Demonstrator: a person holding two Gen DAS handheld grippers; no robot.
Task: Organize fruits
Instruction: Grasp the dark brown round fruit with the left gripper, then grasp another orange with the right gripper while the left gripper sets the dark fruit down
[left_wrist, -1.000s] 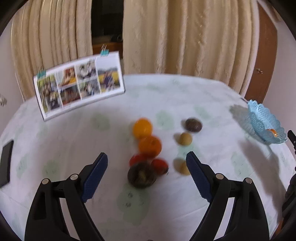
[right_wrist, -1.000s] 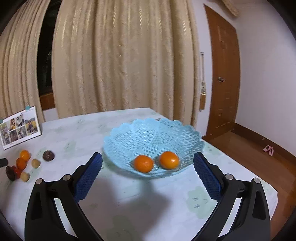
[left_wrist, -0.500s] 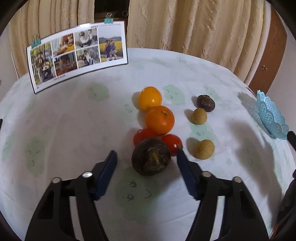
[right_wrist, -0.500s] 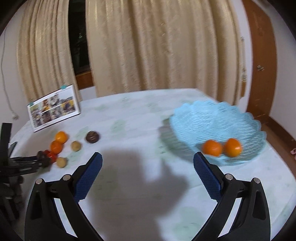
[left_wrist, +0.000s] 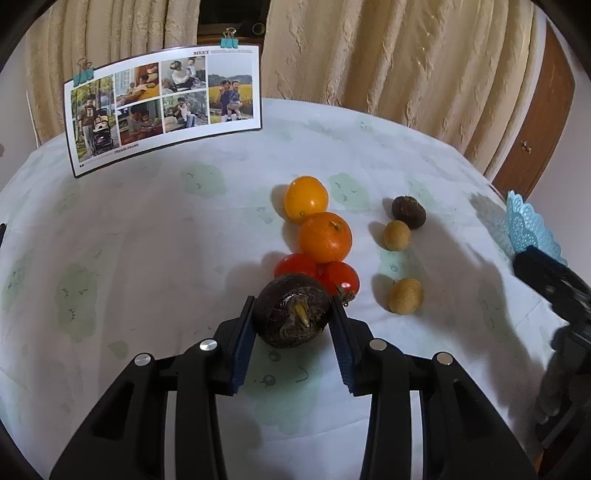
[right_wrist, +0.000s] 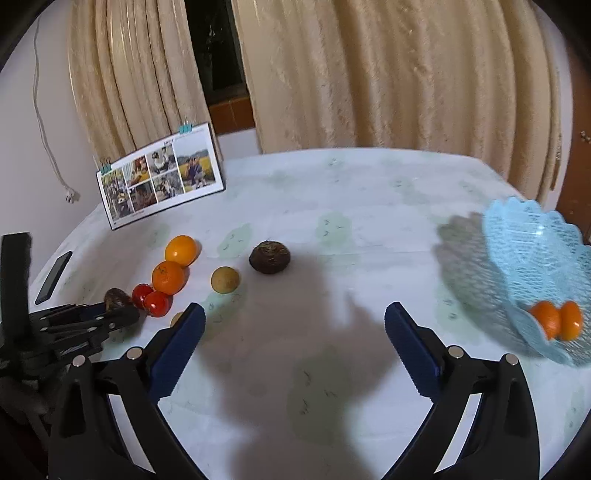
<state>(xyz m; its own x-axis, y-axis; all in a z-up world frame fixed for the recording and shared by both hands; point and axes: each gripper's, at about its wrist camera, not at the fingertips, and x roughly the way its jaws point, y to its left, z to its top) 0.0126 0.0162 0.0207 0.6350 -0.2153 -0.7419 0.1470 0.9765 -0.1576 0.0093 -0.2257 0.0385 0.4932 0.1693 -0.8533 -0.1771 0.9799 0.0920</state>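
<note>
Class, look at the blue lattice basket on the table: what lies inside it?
Two oranges lie side by side, low inside the blue basket. Its right side is cut off by the frame, so anything there goes unseen.

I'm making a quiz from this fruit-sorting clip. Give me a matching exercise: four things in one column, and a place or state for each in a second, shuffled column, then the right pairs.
Things
1. dark brown fruit
2. two oranges in the basket
3. right tool
4. photo card

Places or states
A. standing upright at the far side of the table, with clips on top
B. lying in the blue basket
C. open, nothing between its pads
D. squeezed between the pads of the left tool

Pairs: 1-D, 2-B, 3-C, 4-A
</note>
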